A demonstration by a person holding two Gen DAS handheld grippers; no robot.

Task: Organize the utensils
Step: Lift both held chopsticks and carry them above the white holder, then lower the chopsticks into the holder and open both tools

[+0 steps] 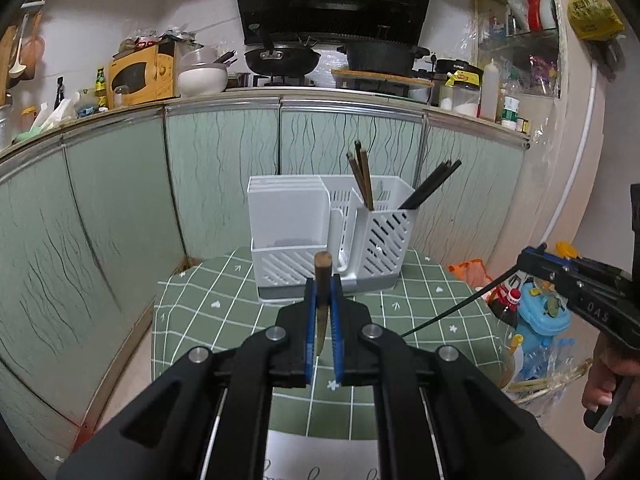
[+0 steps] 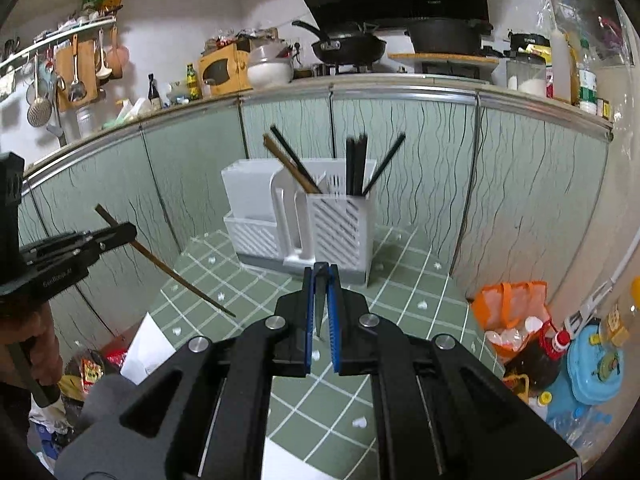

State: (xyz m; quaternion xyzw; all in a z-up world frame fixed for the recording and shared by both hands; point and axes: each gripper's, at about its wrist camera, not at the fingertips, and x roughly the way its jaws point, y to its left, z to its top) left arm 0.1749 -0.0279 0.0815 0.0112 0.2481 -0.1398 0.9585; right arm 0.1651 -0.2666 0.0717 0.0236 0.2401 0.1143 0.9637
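Left wrist view showed the white rack [image 1: 320,236] standing ahead on the green checked table [image 1: 420,320], beyond both claws, with brown chopsticks [image 1: 362,178] in its middle slot and black ones [image 1: 432,184] in the right slot. The left claw [image 1: 322,292] was clamped on a brown chopstick [image 1: 322,268] (seen nearly end-on). The right claw [image 2: 320,292] pinched a black chopstick [image 2: 319,304], angled down toward the table.

Even, soft indoor light filled both views, with no hard shadows. Fisheye bending curved the cabinets [image 1: 120,208], corners went black, and the right view was slightly blurred.
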